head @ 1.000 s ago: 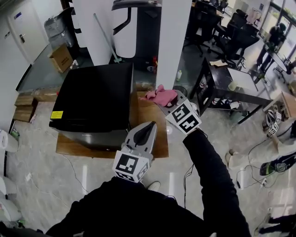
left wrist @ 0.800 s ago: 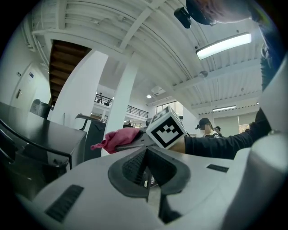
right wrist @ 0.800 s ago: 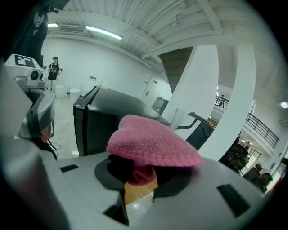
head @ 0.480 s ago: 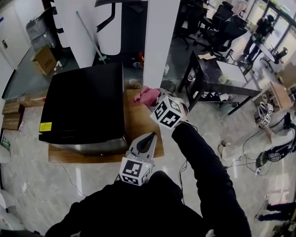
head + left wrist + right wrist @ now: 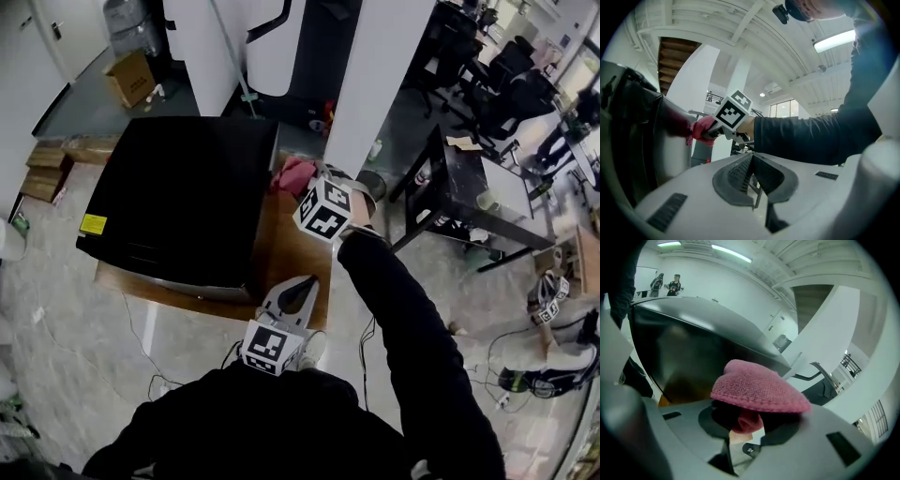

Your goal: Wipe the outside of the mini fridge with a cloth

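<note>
Close to us, our left gripper (image 5: 302,286) is pinched closed with nothing in it. Farther out, our right gripper (image 5: 305,186) squeezes the pink cloth (image 5: 289,172) against the right side of the black mini fridge (image 5: 178,187) on a wooden board (image 5: 295,248).
</note>
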Demonstrator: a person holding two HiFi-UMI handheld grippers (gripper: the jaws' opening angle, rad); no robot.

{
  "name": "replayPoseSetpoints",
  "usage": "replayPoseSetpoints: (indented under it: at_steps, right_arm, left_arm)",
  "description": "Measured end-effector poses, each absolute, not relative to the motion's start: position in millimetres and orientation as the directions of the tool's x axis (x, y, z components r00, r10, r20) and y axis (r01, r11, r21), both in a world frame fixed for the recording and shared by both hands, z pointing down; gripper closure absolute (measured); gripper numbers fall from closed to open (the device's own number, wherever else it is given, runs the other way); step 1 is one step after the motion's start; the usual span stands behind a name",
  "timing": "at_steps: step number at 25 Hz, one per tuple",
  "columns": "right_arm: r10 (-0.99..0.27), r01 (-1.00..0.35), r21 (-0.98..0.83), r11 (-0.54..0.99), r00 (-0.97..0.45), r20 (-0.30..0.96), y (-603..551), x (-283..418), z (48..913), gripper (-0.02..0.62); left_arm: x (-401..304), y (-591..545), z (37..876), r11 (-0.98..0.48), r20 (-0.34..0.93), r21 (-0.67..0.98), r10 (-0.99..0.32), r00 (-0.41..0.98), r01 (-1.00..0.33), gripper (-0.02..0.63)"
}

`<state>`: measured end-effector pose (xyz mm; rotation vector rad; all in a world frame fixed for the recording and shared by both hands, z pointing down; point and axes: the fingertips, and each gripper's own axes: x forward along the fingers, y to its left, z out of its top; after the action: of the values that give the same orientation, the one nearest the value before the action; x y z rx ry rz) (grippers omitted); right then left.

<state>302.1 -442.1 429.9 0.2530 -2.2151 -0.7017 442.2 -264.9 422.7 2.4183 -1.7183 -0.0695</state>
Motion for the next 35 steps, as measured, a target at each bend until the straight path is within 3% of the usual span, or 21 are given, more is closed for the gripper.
replayPoseSetpoints:
  at_steps: [8, 14, 35]
  right_arm:
    - [-0.343, 0.234, 0.576, 0.783, -0.61, 0.714, -452.2, 259.9, 459.3, 0.469]
    - [-0.371, 0.293, 0.6, 0.745, -0.565, 0.737, -460.4, 254.9, 481.1, 0.471]
    - [-0.273, 0.36, 0.443, 0.821, -0.434, 0.859, -444.5, 257.6, 697.1, 0.469]
  left_arm:
    - [420.5, -283.6, 448.8, -0.153, 0.098, 0.173, -0.98, 0.172, -0.973, 0.6]
    - [405.1, -302.7, 469.5, -0.082, 0.1, 0.189, -0.99, 0.103, -0.979, 0.6]
    - [396.3, -286.0, 572.3, -0.055, 0.227, 0.25, -0.967, 0.114, -0.967, 0.6]
